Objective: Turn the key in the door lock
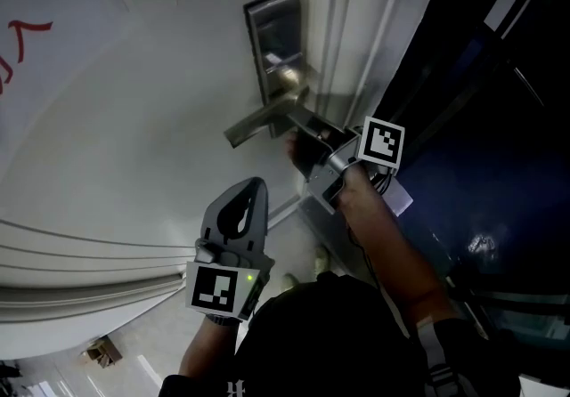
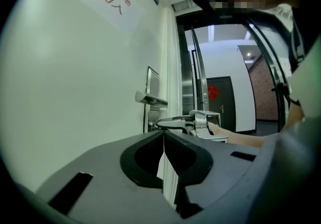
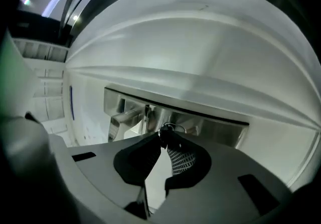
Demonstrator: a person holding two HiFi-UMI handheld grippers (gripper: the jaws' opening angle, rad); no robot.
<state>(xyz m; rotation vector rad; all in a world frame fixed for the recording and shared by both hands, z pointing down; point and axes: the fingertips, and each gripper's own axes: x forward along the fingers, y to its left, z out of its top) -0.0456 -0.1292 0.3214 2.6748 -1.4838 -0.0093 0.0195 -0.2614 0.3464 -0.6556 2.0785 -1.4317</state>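
We face the white door (image 1: 134, 119), which carries the steel lock plate (image 1: 274, 30); the lever handle (image 1: 258, 124) juts from the plate's lower part. Just under that handle, close against the plate, our right gripper (image 3: 163, 138) pinches the small key (image 3: 170, 128) at its jaw tips. Well below the plate, our left gripper (image 2: 164, 136) hangs with its jaws pressed together on nothing. We judge the key to be light, stiff, slippery metal, best gripped flat across its bow so it cannot slip when turned.
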